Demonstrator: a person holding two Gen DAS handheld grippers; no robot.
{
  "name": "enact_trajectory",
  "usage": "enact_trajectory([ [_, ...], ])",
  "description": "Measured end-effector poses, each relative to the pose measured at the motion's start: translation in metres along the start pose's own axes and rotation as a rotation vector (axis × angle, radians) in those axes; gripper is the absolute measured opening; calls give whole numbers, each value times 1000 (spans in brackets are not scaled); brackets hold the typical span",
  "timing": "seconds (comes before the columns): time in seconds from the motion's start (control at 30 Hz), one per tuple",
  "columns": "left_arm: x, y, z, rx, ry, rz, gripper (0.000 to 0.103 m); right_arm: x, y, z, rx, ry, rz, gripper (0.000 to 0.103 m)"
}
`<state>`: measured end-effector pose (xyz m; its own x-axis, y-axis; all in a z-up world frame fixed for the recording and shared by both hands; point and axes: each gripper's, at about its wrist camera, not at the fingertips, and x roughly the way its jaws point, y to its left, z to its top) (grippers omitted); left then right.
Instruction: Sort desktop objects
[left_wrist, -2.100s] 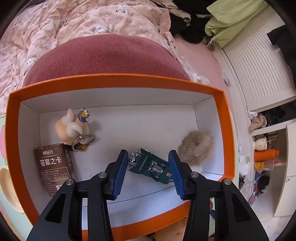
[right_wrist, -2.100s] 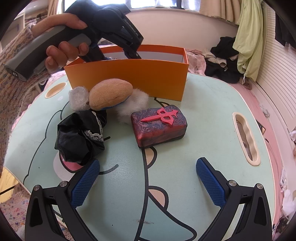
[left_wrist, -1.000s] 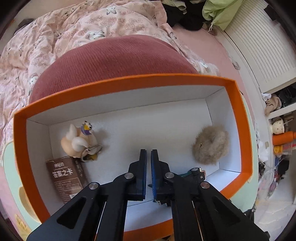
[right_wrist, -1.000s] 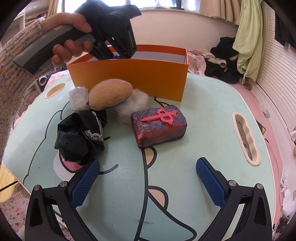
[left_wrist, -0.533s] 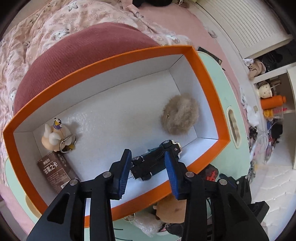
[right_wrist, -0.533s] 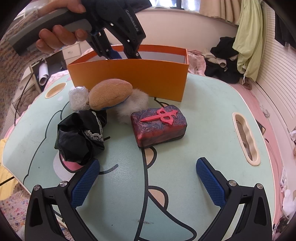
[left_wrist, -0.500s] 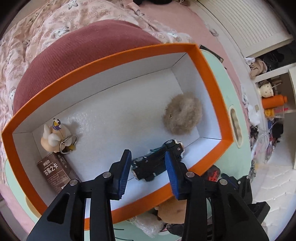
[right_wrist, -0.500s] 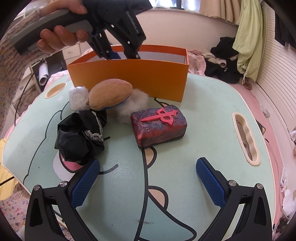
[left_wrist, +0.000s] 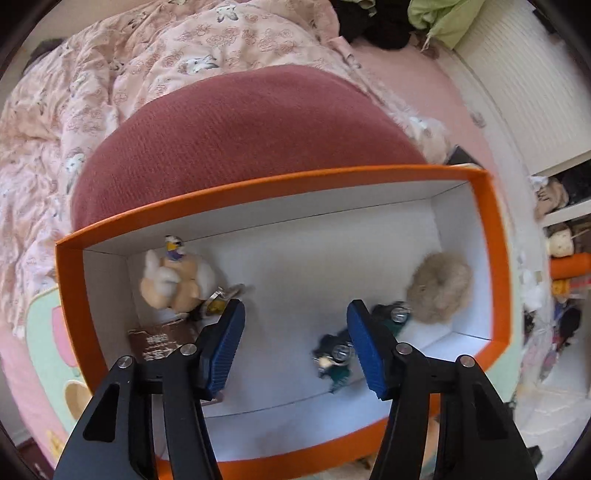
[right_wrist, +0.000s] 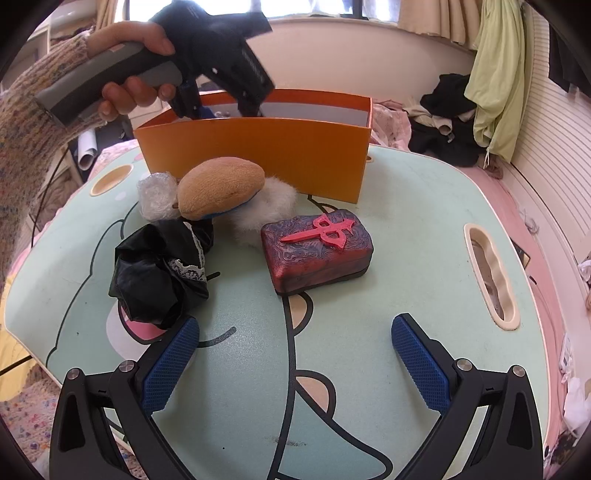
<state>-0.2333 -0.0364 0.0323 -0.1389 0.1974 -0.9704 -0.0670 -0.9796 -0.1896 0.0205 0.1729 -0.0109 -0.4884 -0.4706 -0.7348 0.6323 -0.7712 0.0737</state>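
My left gripper (left_wrist: 295, 343) is open and empty above the orange box (left_wrist: 280, 177). Inside lie a dark green gadget (left_wrist: 338, 354), a tan fur ball (left_wrist: 439, 288), a cream plush keychain (left_wrist: 173, 280) and a brown card pack (left_wrist: 159, 343). In the right wrist view my right gripper (right_wrist: 295, 365) is open and empty, low over the mint table (right_wrist: 406, 229). Ahead of it lie a red-and-blue block (right_wrist: 317, 251), a black lace-trimmed cloth (right_wrist: 159, 273), a tan plush (right_wrist: 221, 188), white fluff (right_wrist: 269, 203) and a bubble-wrap ball (right_wrist: 157, 195). The orange box (right_wrist: 258, 155) stands behind them.
A maroon cushion (left_wrist: 240, 129) and pink bedding (left_wrist: 129, 66) lie beyond the box. The table has oval handle cut-outs at right (right_wrist: 491, 269) and left (right_wrist: 110, 181). Clothes (right_wrist: 454, 110) pile at the back right.
My left gripper has opened wide, releasing the green gadget, which now lies on the box floor by the fur ball. The right gripper has not moved.
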Motion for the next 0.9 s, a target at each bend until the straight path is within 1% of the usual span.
enact_trajectory([
  [0.07, -9, -6, -1, 8, 8, -116, 58, 0, 0, 0, 0, 1, 0, 103],
  [0.1, -11, -13, -3, 28, 26, -161, 58, 0, 0, -1, 0, 1, 0, 103],
  [0.13, -13, -19, -5, 53, 42, -184, 58, 0, 0, 0, 0, 1, 0, 103],
  [0.17, -15, -26, -6, 80, 43, -173, 58, 0, 0, 0, -1, 0, 0, 103],
  [0.2, -15, -32, -9, 103, 40, -142, 58, 0, 0, -1, -2, 0, 1, 103],
  [0.27, -8, -40, -12, 148, 53, -57, 58, 0, 0, -1, -1, 0, 1, 103],
  [0.33, 4, -45, -10, 159, 74, 14, 58, 0, 0, -1, -1, 0, 1, 103],
  [0.37, 12, -44, -9, 156, 88, 34, 58, 0, 0, -1, -2, 0, 1, 103],
  [0.4, 22, -54, -13, 154, 97, 51, 58, 0, 0, -1, -2, 0, 2, 103],
  [0.43, 25, -53, -13, 163, 89, 61, 55, 0, 0, -1, -3, 0, 2, 103],
  [0.47, 21, -56, -13, 191, 58, 75, 51, 0, -1, -1, -2, 1, 2, 103],
  [0.5, 18, -58, -13, 199, 42, 76, 41, 0, -1, -1, -3, 1, 2, 103],
  [0.53, 14, -57, -12, 197, 32, 68, 28, -1, -1, -1, -1, 0, 3, 103],
  [0.57, 11, -56, -12, 190, 31, 61, 26, -1, -1, -1, -2, 1, 3, 103],
  [0.67, 0, -49, -15, 166, 4, 55, 26, 0, 0, -2, -4, 1, 3, 103],
  [0.73, -8, -43, -22, 146, -15, 38, 26, -1, 0, -2, -3, 1, 4, 103],
  [0.8, -25, -41, -29, 137, -49, 0, 26, 0, 0, -2, -3, 1, 4, 103],
  [0.87, -50, -36, -45, 130, -101, -52, 26, -1, 0, -2, -3, 1, 4, 103],
  [0.9, -58, -36, -45, 132, -125, -74, 26, -1, 0, -2, -4, 1, 4, 103],
])
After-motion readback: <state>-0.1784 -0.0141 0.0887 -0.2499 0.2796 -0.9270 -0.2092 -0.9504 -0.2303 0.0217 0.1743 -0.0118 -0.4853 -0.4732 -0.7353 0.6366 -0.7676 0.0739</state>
